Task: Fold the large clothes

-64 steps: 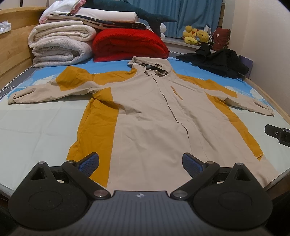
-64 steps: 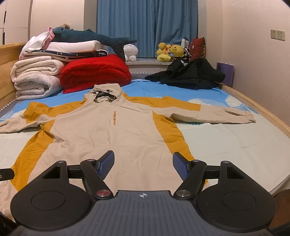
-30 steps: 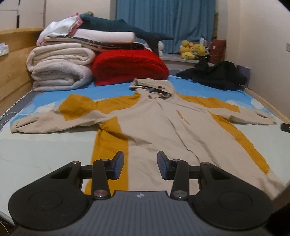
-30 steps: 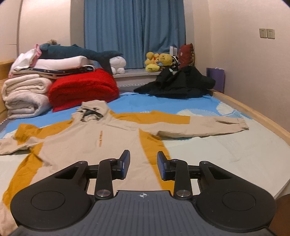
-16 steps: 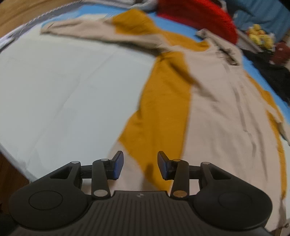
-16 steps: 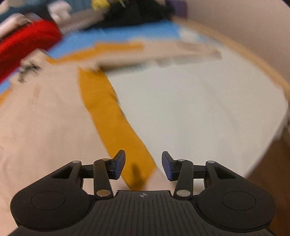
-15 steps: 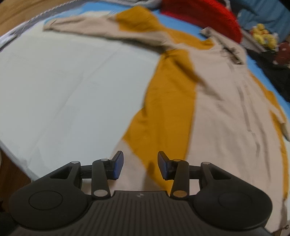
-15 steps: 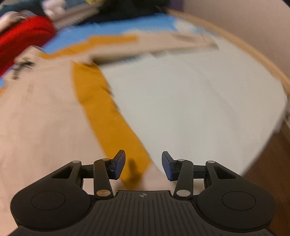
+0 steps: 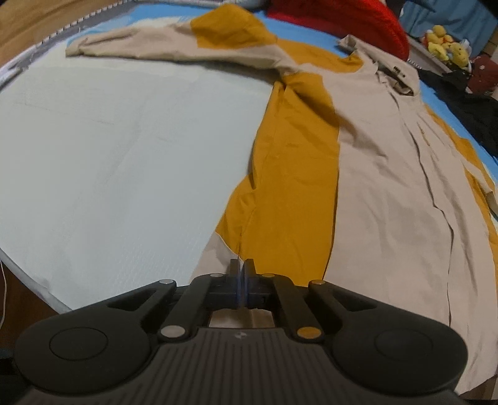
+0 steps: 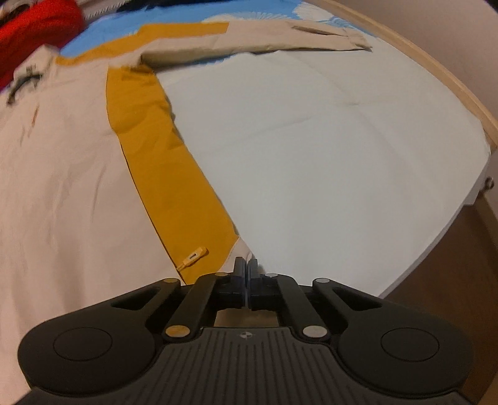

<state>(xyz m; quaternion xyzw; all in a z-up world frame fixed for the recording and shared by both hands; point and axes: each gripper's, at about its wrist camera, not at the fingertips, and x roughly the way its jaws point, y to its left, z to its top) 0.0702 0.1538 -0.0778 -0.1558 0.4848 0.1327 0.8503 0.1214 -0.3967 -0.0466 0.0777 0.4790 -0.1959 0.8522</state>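
A large beige and mustard hooded jacket (image 9: 382,174) lies spread flat, front up, on the pale bed sheet (image 9: 118,149). It also shows in the right wrist view (image 10: 62,187). My left gripper (image 9: 242,264) is shut on the jacket's bottom left hem corner. My right gripper (image 10: 246,264) is shut on the bottom right hem corner, beside a small orange zip pull (image 10: 194,256). Both sleeves lie stretched out sideways: the left sleeve (image 9: 149,46) and the right sleeve (image 10: 280,40).
A red blanket (image 9: 342,21) lies beyond the hood. Yellow plush toys (image 9: 445,50) and dark clothing (image 9: 473,109) lie at the far right. The wooden bed frame (image 10: 435,68) curves along the right edge, with floor (image 10: 451,264) beyond it.
Both grippers have gone from open to shut on the jacket's bottom hem corners. Both have dropped low and close to the hem.
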